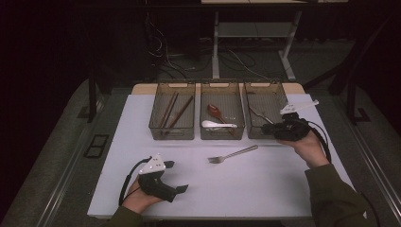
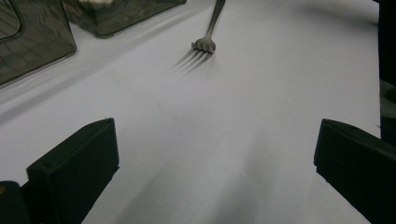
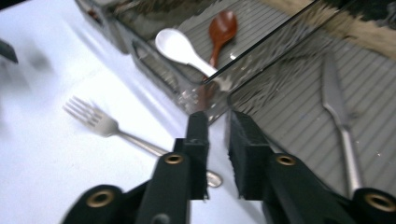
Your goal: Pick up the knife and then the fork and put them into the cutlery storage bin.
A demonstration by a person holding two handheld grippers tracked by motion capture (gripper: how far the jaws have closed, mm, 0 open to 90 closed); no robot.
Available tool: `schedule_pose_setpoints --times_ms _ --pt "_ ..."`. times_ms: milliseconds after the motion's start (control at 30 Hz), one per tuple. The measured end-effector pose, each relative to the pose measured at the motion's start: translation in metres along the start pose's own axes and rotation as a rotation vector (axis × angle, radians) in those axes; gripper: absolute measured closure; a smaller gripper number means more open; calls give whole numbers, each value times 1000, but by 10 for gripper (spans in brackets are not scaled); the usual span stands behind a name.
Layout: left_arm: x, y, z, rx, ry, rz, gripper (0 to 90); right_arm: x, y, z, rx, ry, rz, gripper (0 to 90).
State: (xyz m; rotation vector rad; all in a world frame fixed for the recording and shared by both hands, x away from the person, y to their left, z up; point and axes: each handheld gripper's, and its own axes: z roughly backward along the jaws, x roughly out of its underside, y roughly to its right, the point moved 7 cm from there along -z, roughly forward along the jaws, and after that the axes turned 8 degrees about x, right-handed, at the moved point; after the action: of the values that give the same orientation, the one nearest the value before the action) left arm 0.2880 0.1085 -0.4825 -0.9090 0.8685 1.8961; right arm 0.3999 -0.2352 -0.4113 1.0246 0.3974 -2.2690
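The high view was dim, its edges and the floor nearly black, with the white table [image 1: 265, 189] the one bright patch. In the left gripper view, light fell from the upper right, so the fork [image 2: 205, 44] cast a long shadow toward the lower left. The right gripper view was motion-blurred, worst along the left and top edges, where the bin walls [image 3: 261, 60] smeared.

Three bins [image 1: 222, 134], two spoons [image 1: 217, 125], two forks [image 1: 232, 154], and seemingly three or four chopsticks [image 1: 174, 111].
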Motion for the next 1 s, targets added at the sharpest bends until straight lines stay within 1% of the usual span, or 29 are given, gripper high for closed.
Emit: schedule_pose_setpoints --times_ms 67,200,267,333,433,467,633,767,867,1000 --pt "0 0 0 -2 0 -2 0 4 -5 -5 -16 -10 7 834" --pt "0 0 2 -4 1 -3 0 12 -13 -18 -36 -45 16 891" --pt "0 0 2 -5 2 -2 0 16 -16 -23 -44 -62 20 893" --pt "0 0 2 -4 -1 -4 0 20 -18 -30 -42 -85 25 894" --pt "0 0 1 -4 -2 -6 0 23 -20 -38 -41 -99 27 894" --pt "0 0 1 -4 -3 -5 0 24 -21 -42 -37 -106 34 894" --pt "0 0 1 -2 -4 -3 0 29 -21 -59 -30 -143 34 894" --pt "1 0 0 -2 -3 -2 0 34 -19 -70 -9 -174 37 894" --pt "1 0 1 -2 -6 -2 0 36 -16 -76 7 -187 44 894" --pt "1 0 0 -2 -3 0 0 38 -15 -80 10 -202 43 894"
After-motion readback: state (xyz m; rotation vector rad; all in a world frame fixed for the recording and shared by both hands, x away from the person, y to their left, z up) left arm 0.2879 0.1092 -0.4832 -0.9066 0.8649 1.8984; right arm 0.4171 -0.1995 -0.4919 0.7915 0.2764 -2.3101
